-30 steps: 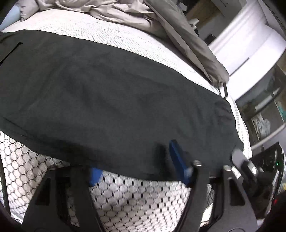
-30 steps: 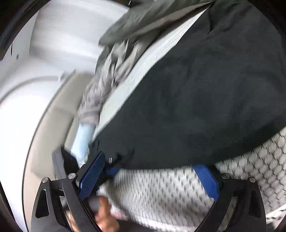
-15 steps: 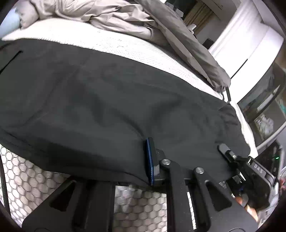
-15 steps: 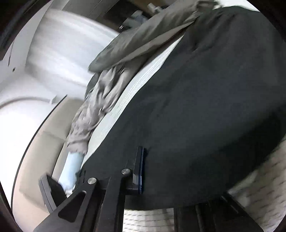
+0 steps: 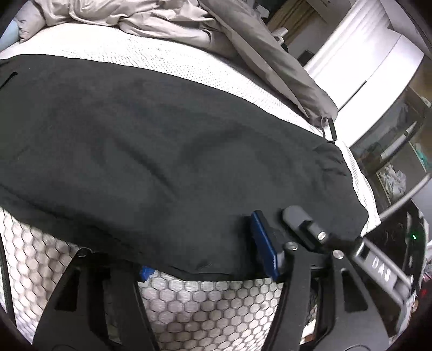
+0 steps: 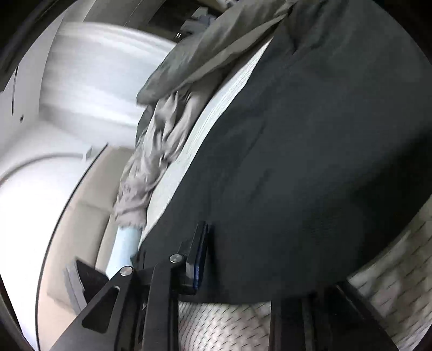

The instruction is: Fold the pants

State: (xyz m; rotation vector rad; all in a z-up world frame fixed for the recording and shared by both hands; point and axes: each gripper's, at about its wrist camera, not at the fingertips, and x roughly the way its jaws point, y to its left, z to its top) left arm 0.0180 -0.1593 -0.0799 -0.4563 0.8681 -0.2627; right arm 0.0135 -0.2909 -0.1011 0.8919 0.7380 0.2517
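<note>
**Item 1: pants** (image 5: 162, 151). Black, laid flat along the near edge of the bed (image 5: 210, 305). In the left wrist view they run from the left border to the lower right, and their near hem hangs just over the mattress side. One slit pocket shows at the far left. In the right wrist view they fill the right and centre of the frame. No label or print is readable on the cloth.

**Item 2: left tool** (image 5: 202, 251). At bottom centre of its own view, with black fingers and blue pads. The jaws have just been opening and now stand moderately wide. The hem of the pants lies between them. One pad rests on top of the cloth and the tip of the other peeks out beneath the hem. They are not pinching the cloth.

**Item 3: right tool** (image 6: 267, 270). At bottom centre of its own view. The jaws have just been opening a little and the gap is narrow, with pants cloth between them. One blue pad lies on top of the cloth and the other finger is hidden under it. Whether the cloth is pinched cannot be told. In the left wrist view, lower right, its grey arm bears the letters "DAS" (image 5: 383, 270).

**Item 4: bed.** White top sheet, with a hexagon pattern on the mattress side.

**Item 5: duvet** (image 5: 162, 24). Grey and rumpled, along the far side of the bed, apart from the pants.

**Item 6: pillow** (image 6: 121, 251). Pale blue, lower left of the right wrist view.

**Item 7: white doors** (image 5: 378, 54). Upper right of the left wrist view.

**Item 8: green lamp** (image 5: 414, 237). A small lit dot at the right edge. No writing can be made out near it.
</note>
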